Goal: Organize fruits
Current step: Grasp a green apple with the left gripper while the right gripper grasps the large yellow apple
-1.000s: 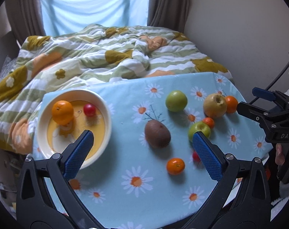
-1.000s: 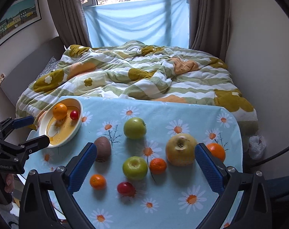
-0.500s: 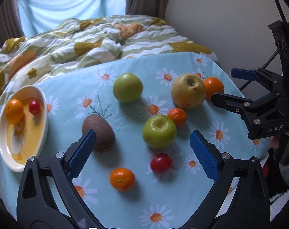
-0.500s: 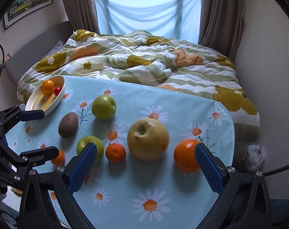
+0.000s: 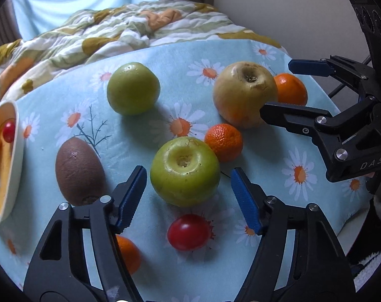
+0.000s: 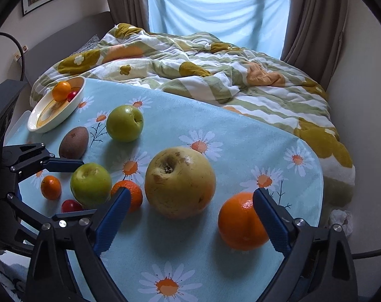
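Fruits lie on a daisy-print cloth. My left gripper (image 5: 189, 178) is open, its jaws on either side of a green apple (image 5: 185, 171), not touching. My right gripper (image 6: 190, 201) is open just in front of a large yellow pear (image 6: 180, 181), with a big orange (image 6: 240, 222) by its right finger. Also on the cloth are a second green apple (image 5: 133, 88), a kiwi (image 5: 78, 170), a small tangerine (image 5: 224, 142), a red cherry tomato (image 5: 189, 231) and another tangerine (image 5: 128, 254). A white bowl (image 6: 64, 113) holds an orange and a red fruit.
A rumpled flowered duvet (image 6: 203, 65) covers the bed behind the table. The wall (image 6: 361, 100) stands close on the right. The table's right edge (image 6: 321, 176) drops off beside the big orange. The right gripper shows in the left wrist view (image 5: 278, 88).
Both grippers moved forward and down toward the fruit. The left gripper's jaws narrowed and now flank the near green apple. The right gripper came close to the pear and orange.
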`<state>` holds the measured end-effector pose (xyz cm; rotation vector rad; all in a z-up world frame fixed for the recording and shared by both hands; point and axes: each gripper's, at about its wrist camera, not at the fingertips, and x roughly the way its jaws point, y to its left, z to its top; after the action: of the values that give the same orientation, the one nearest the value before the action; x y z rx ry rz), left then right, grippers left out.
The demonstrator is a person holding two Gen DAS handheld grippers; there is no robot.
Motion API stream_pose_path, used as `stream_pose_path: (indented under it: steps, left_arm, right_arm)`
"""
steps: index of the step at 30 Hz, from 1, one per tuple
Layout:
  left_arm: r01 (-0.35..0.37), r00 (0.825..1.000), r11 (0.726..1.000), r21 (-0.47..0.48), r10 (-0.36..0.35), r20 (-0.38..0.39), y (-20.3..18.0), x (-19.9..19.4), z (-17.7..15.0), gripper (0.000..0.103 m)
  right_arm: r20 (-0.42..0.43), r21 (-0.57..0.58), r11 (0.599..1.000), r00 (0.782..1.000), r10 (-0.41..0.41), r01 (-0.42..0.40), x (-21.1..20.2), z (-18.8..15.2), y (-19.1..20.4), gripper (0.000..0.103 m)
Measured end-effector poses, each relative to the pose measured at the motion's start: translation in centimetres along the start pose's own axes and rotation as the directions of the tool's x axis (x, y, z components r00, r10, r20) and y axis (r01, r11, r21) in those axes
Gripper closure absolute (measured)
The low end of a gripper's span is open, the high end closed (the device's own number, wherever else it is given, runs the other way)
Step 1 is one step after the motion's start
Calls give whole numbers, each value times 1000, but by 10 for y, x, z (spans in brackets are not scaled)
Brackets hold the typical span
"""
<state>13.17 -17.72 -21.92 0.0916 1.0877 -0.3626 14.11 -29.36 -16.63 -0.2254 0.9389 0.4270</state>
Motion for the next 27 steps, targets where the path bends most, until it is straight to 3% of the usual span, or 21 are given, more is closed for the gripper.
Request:
stream_pose_path:
  steps: [4, 11, 15, 27]
  left_arm:
    - [-21, 999, 1000, -1, 21, -25, 0, 8, -1, 44]
    - [-32, 999, 999, -12, 32, -21, -1, 7, -2, 44]
    - [-35, 999, 999, -19, 35, -21, -1, 6, -2, 44]
    - [-45, 999, 998, -33, 45, -19, 1, 4, -2, 44]
  right_arm:
    - [-6, -57, 998, 1000, 8, -9, 8, 1, 3, 11]
    - [-21, -105, 994, 999, 38, -40, 20, 4, 4, 17]
    - [-36, -119, 991, 997, 61, -65, 27, 5, 5, 28]
    - [-66, -132, 986, 994, 91, -99, 41, 5, 5, 33]
